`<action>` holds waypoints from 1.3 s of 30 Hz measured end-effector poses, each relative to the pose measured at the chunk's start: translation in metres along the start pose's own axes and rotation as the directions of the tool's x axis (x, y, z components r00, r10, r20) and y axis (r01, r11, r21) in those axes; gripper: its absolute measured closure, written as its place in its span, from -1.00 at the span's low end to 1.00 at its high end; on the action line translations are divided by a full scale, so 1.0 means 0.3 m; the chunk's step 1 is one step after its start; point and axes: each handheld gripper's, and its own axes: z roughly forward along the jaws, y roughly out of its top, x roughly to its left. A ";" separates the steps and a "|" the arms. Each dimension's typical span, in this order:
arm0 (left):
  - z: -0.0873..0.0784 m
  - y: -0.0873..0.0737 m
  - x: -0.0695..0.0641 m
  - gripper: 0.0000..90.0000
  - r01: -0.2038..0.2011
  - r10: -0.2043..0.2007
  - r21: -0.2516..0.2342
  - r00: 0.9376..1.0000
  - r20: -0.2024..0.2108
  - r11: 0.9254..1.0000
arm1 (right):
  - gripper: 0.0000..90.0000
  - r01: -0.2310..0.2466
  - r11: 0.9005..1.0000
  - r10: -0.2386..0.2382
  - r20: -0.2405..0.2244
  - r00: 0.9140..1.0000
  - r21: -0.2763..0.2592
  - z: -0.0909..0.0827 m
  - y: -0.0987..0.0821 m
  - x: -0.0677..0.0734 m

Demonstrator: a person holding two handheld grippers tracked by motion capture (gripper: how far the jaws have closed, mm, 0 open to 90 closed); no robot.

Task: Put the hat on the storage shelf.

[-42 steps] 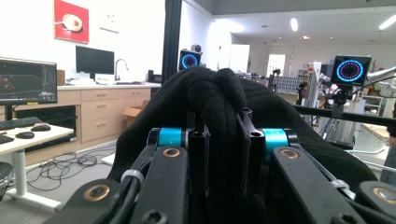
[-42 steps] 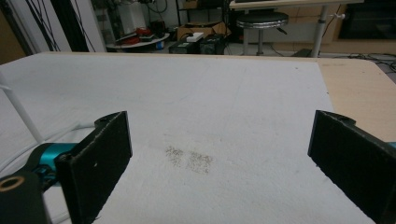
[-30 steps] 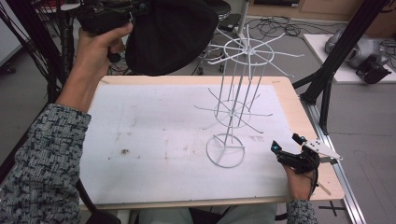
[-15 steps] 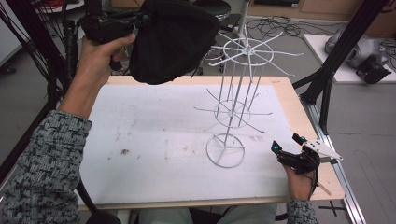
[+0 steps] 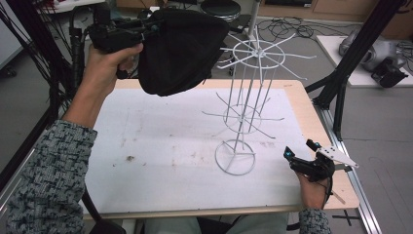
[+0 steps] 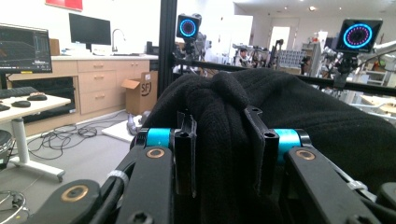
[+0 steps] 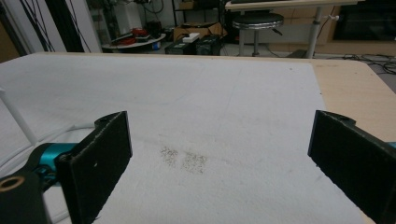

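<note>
In the high view, a black knitted hat (image 5: 182, 51) is held aloft by the left claw (image 5: 146, 30), just left of the top ring of a white wire rack (image 5: 246, 105) standing on the white surface (image 5: 160, 146). The right claw (image 5: 299, 152) rests near the rack's base.

In the left gripper view, the hat's fabric is clamped between the jaws.

In the right gripper view, the jaws are spread wide with nothing between them.

The hat is probably best lowered squarely over a prong (a judgement).
</note>
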 end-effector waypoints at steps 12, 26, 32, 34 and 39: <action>0.012 -0.023 0.011 0.46 -0.024 0.026 0.052 0.999 -0.034 0.998 | -0.88 0.005 1.000 -0.005 -0.007 1.000 0.002 0.002 0.000 -0.002; 0.016 -0.052 0.024 0.30 -0.034 0.041 0.092 0.997 -0.070 0.995 | -0.88 -0.002 1.000 0.002 -0.005 1.000 0.000 0.002 0.000 -0.001; 0.009 -0.056 0.030 0.12 -0.035 0.042 0.084 0.995 -0.087 0.996 | -0.88 0.000 1.000 0.000 -0.006 1.000 -0.003 0.002 0.000 -0.001; -0.003 -0.049 0.031 0.13 -0.038 0.043 0.056 0.996 -0.083 0.998 | -0.88 -0.003 1.000 0.003 -0.005 1.000 -0.003 0.003 0.000 0.000; -0.030 -0.040 0.035 0.13 -0.038 0.042 0.037 0.994 -0.101 0.999 | -0.88 0.005 1.000 -0.005 -0.005 1.000 0.000 0.003 0.000 -0.001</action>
